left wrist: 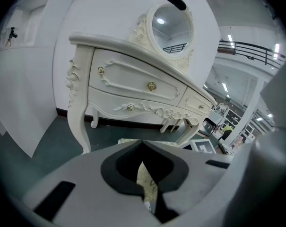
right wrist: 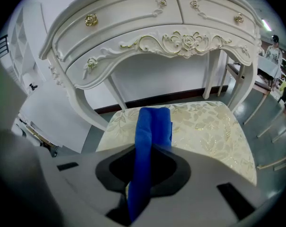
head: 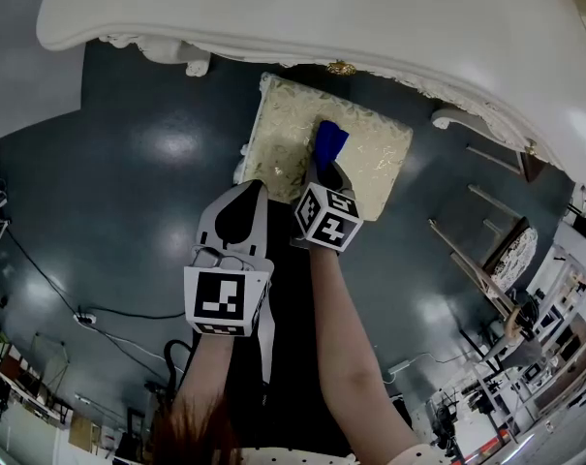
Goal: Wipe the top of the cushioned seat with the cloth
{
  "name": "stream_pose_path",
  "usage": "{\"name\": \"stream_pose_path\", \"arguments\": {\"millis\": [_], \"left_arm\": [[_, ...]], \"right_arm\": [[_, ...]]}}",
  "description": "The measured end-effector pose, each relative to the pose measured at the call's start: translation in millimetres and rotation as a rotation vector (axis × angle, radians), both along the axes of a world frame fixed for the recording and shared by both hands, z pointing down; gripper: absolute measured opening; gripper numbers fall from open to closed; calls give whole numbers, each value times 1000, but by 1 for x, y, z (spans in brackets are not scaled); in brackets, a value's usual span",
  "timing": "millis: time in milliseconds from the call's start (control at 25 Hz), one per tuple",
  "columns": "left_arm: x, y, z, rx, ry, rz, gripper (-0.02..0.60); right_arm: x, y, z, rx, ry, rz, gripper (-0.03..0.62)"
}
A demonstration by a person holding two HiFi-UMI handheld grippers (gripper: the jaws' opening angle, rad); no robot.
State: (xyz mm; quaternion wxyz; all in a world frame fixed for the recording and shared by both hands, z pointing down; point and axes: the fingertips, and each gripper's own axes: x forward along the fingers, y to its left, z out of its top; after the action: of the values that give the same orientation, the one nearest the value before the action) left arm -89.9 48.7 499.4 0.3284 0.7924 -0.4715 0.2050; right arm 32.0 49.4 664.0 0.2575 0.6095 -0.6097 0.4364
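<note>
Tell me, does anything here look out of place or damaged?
Nothing stands out. The cushioned seat sits before the white table, unmarked where visible; the right hand-held gripper holds the blue cloth over it.

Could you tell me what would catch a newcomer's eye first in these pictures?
The bright blue cloth stands out first, clamped in the right tongs and reaching out over the gold-patterned cushioned seat. Just beyond the seat stands an ornate white dressing table with gilt knobs and carved scrollwork. The left tongs are shut on nothing, held by the seat's near edge.
</note>
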Motion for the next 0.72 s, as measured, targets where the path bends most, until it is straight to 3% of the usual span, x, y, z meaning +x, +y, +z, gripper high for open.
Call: {"name": "stream_pose_path", "arguments": {"millis": [720], "left_arm": [[-17, 0, -1, 11, 6, -44, -2]], "right_arm": [[-34, -7, -2, 8, -9, -21, 61]]}}
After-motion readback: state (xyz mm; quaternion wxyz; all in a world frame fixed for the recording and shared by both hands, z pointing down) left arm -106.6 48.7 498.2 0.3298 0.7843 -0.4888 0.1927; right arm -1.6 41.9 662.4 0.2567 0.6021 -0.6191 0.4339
